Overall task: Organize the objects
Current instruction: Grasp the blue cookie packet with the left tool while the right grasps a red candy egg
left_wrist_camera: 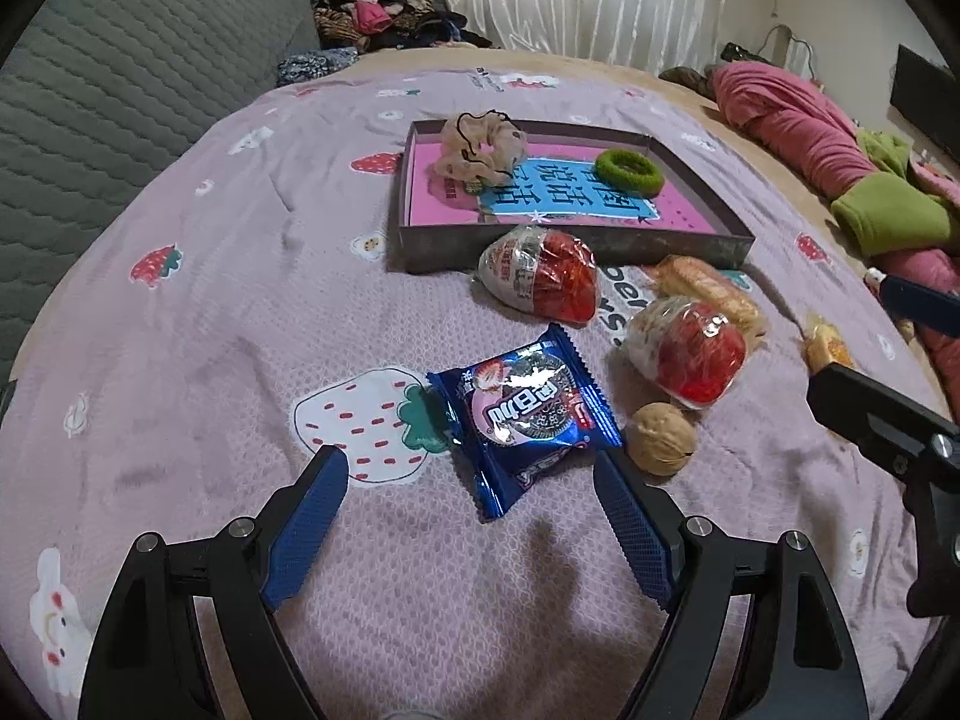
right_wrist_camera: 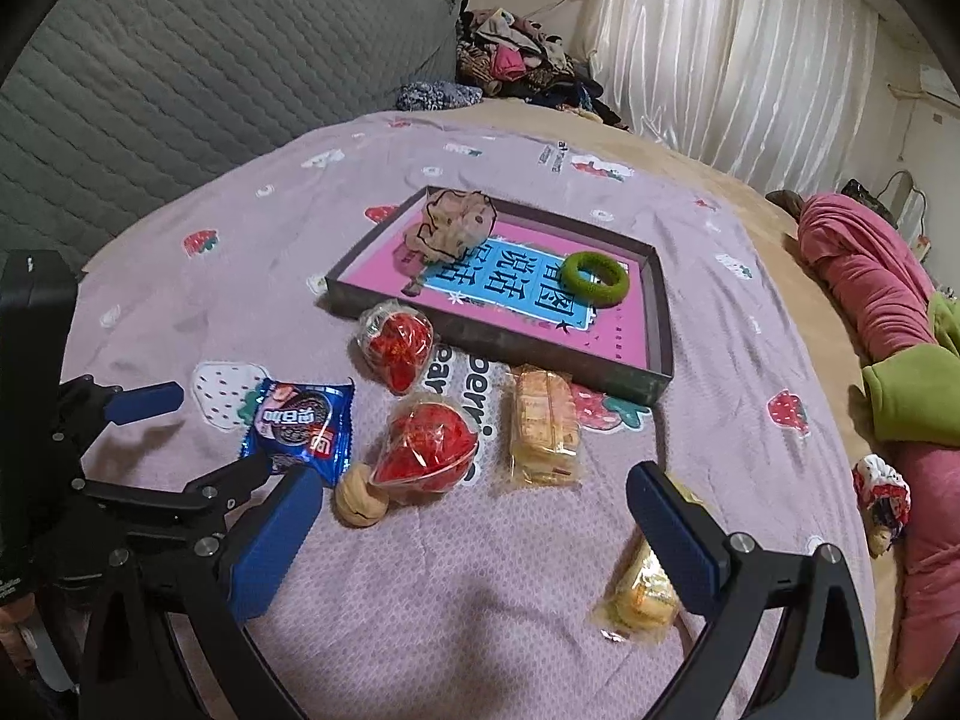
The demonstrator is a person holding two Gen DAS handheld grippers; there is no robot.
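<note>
While both grippers hang low over the pink bedspread (left_wrist_camera: pixel 198 312), neither of them holds anything. The left gripper (left_wrist_camera: pixel 471 471) has its blue fingers (left_wrist_camera: pixel 309 525) spread wide, and the near end of the blue cookie packet (left_wrist_camera: pixel 528 414) lies between the tips, not touching either one. Just right of the packet sits a walnut (left_wrist_camera: pixel 663 438), very close to the right fingertip. In the right wrist view the right gripper (right_wrist_camera: pixel 474 492) is also spread wide, over bare bedspread. A small yellow snack packet (right_wrist_camera: pixel 639 597) lies by its right finger and is partly hidden behind it; I cannot tell if they touch.

Farther away, a shallow dark tray (left_wrist_camera: pixel 570 249) with a pink and blue printed bottom rests on the bedspread. Inside it, a beige scrunchie (left_wrist_camera: pixel 480 147) is at the far left and a green hair ring (left_wrist_camera: pixel 630 171) is to the right of it. In front of the tray's near wall lie two red treats in clear wrap: one treat (left_wrist_camera: pixel 543 279) is just beside the wall, the other treat (left_wrist_camera: pixel 690 354) is nearer and more to the right, close to the walnut. A long wafer packet (right_wrist_camera: pixel 543 429) lies to the right of them, its far end near the tray.

On the right edge of the bed there are pink and green clothes (right_wrist_camera: pixel 870 294), and a small red and white cloth thing (right_wrist_camera: pixel 879 489) is beside them.
</note>
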